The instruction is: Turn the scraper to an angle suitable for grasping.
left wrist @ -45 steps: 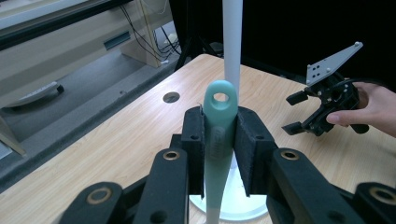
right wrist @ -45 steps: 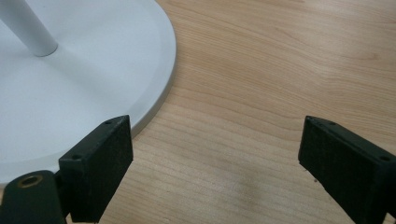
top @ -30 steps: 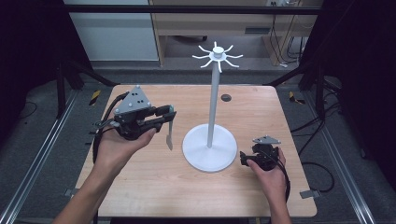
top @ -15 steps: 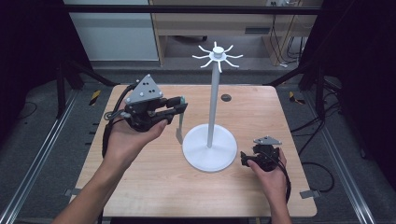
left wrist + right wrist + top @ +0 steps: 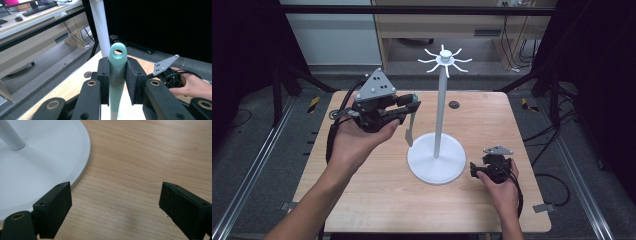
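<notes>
The left gripper (image 5: 409, 107) is held up above the left half of the table (image 5: 362, 200), its jaws clamped on the handle of a pale green utensil (image 5: 410, 127) that hangs straight down from them, clear of the wood. In the left gripper view the two pads press on either side of the handle just below its rounded end (which has a small hanging hole in it). The utensil's lower end hangs just beside the left rim of the white stand (image 5: 437, 162), whose round base sits near the middle of the table and whose thin pole rises to a crown of short hooks. The right gripper (image 5: 484, 170) rests low by the base's right edge, its jaws wide apart with only bare wood between them.
</notes>
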